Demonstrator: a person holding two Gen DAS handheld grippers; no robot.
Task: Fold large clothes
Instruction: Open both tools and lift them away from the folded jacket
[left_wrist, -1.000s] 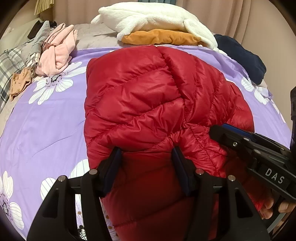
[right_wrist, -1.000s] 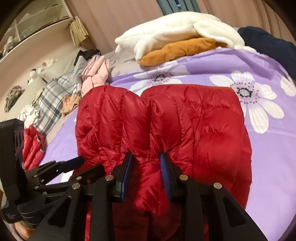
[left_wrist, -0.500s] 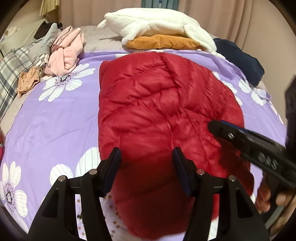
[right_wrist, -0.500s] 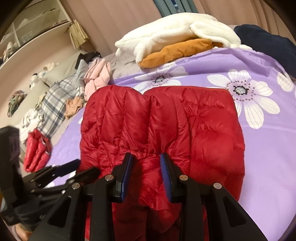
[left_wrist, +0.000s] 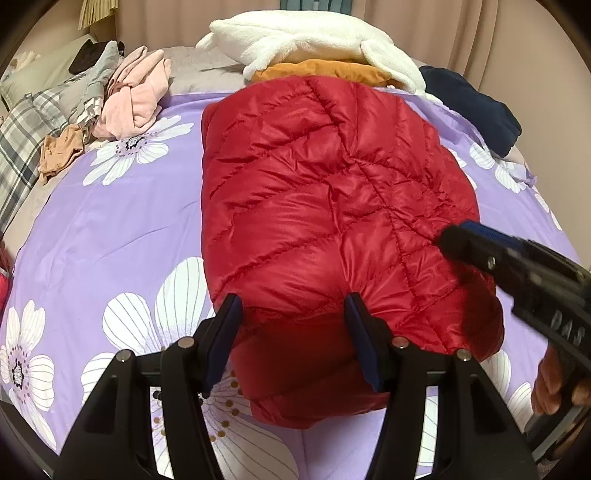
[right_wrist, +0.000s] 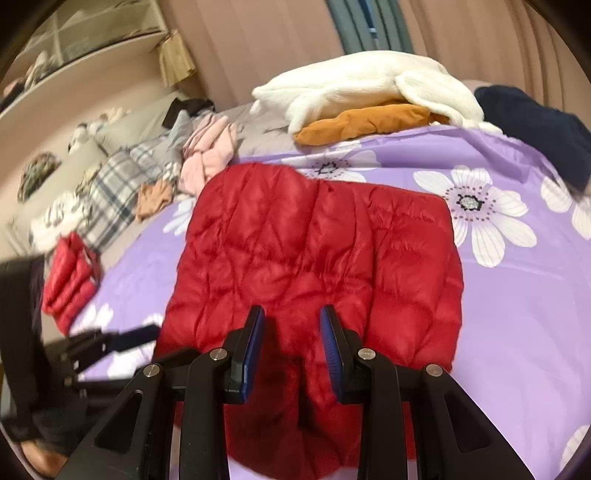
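A red quilted down jacket lies folded on the purple flowered bedspread; it also shows in the right wrist view. My left gripper is open, its fingers either side of the jacket's near edge. My right gripper is open with a narrower gap, above the jacket's near edge, and it shows in the left wrist view over the jacket's right side. Neither gripper pinches the fabric.
A white fleece on an orange garment lies at the bed's far end, a navy garment far right. Pink, plaid and tan clothes pile at the left. A second red folded item sits at the left edge.
Both grippers have let go of the jacket's folded edge and drawn back. The jacket has dropped flat onto the bed.
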